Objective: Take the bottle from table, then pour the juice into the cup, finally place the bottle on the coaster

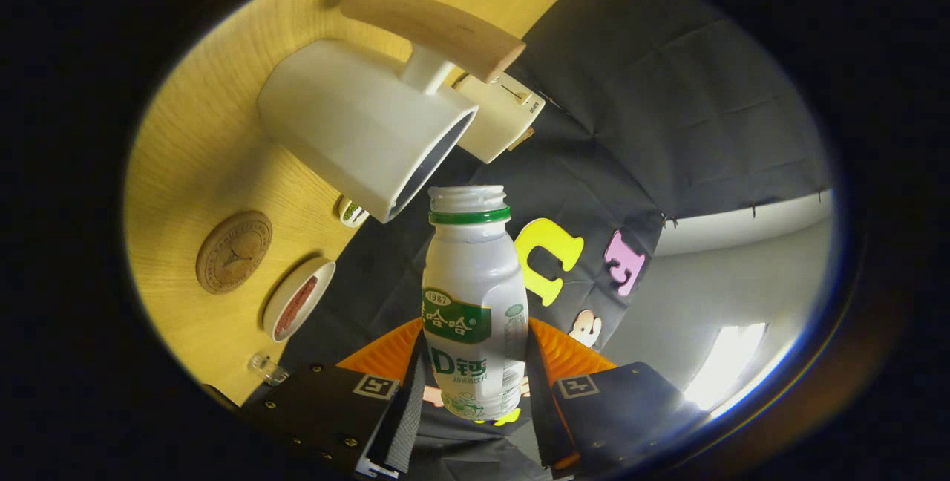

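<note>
The gripper (475,384) clenches the bottle (473,295) at lower centre, both fingers on its body; it is rolled sideways so the open mouth meets the cup (364,125) rim at upper left, I judge for pouring; the coaster (234,252) waits at left.

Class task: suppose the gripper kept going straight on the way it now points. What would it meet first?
Probably the white cup: the gripper, shut on the bottle, holds the bottle's open mouth just short of the cup's rim. Depth is unclear.
</note>
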